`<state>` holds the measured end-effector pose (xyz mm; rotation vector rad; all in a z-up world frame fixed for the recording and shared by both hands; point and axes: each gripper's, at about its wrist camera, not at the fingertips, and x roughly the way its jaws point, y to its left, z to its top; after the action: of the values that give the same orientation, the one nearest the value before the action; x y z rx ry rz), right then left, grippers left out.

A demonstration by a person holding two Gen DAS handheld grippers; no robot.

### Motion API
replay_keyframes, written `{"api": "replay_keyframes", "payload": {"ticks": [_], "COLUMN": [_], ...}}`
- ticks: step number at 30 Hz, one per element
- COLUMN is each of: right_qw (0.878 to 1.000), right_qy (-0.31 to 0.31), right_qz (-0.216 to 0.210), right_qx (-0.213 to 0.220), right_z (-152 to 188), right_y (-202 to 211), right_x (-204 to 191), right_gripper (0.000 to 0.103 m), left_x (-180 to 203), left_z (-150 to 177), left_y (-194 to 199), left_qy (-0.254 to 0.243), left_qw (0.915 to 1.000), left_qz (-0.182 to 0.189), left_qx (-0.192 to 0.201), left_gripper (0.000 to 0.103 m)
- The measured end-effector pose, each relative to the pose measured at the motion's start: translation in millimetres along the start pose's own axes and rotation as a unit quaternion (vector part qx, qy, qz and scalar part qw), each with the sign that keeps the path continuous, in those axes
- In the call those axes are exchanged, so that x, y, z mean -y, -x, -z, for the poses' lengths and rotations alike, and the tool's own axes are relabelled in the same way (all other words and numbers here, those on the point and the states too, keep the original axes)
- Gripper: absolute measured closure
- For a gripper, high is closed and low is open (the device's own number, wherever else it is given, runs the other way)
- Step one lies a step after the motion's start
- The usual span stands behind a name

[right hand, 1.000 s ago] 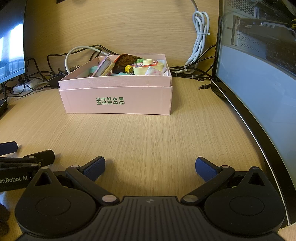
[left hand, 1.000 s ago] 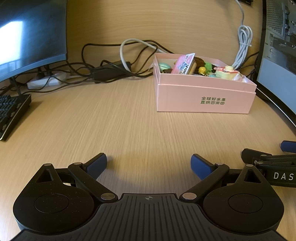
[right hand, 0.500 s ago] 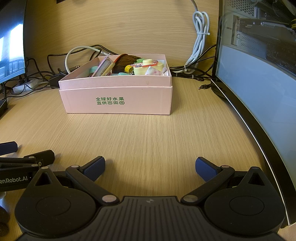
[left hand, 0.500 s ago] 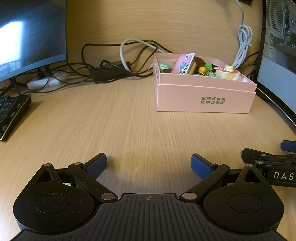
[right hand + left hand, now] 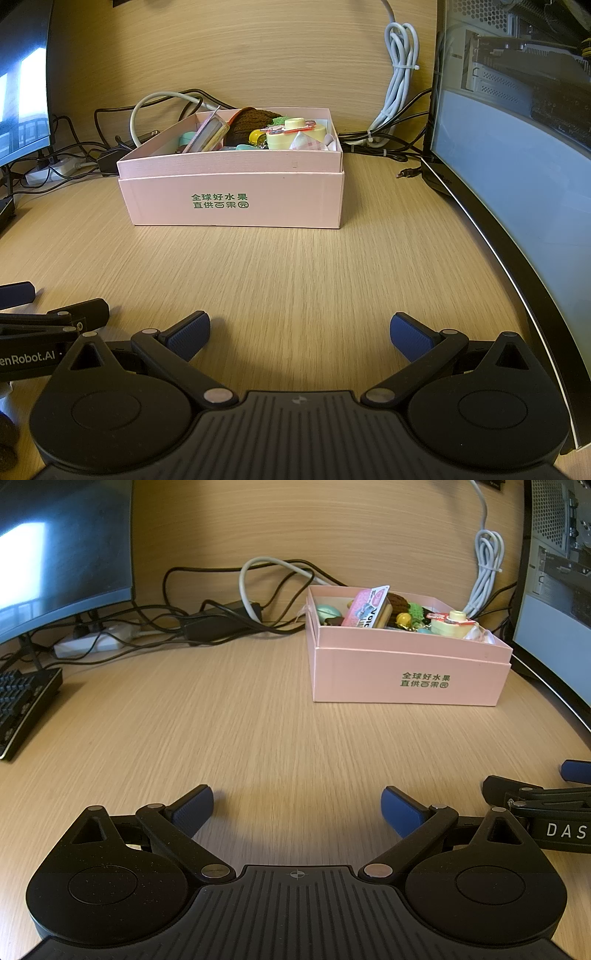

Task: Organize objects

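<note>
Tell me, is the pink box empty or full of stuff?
Full of stuff. The pink box has no lid on, and small colourful things pile above its rim, like a pale yellow round container and a brown knitted lump.

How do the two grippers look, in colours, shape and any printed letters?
Both the left gripper and right gripper are matte black, with two round housings, ribbed centre, silver pivot pins and blue ribbed pads. White letters show on their sides: "DAS", "enRobot.AI".

The box (image 5: 236,199) is pale pink with green printed characters. The desk (image 5: 295,273) shows light wood grain. Both grippers are black; their fingertip pads (image 5: 194,808) are dark blue.
</note>
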<state>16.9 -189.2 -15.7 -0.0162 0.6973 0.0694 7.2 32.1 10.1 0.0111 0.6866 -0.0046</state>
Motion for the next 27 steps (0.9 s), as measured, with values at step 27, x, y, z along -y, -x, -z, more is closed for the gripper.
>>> {"api": "replay_keyframes", "payload": {"ticks": [27], "right_qw": [1.0], "right_qy": [0.0], "right_qz": [0.0], "right_qx": [0.0], "right_z": [-0.2], "right_y": [-0.2], "right_x": [-0.2], "right_gripper": [0.0], "left_x": [-0.4], "left_z": [-0.7], "left_y": [-0.6], "left_qy": [0.0], "left_qw": [1.0], "left_qz": [-0.002], "left_qx": [0.0], "left_gripper": [0.002]}}
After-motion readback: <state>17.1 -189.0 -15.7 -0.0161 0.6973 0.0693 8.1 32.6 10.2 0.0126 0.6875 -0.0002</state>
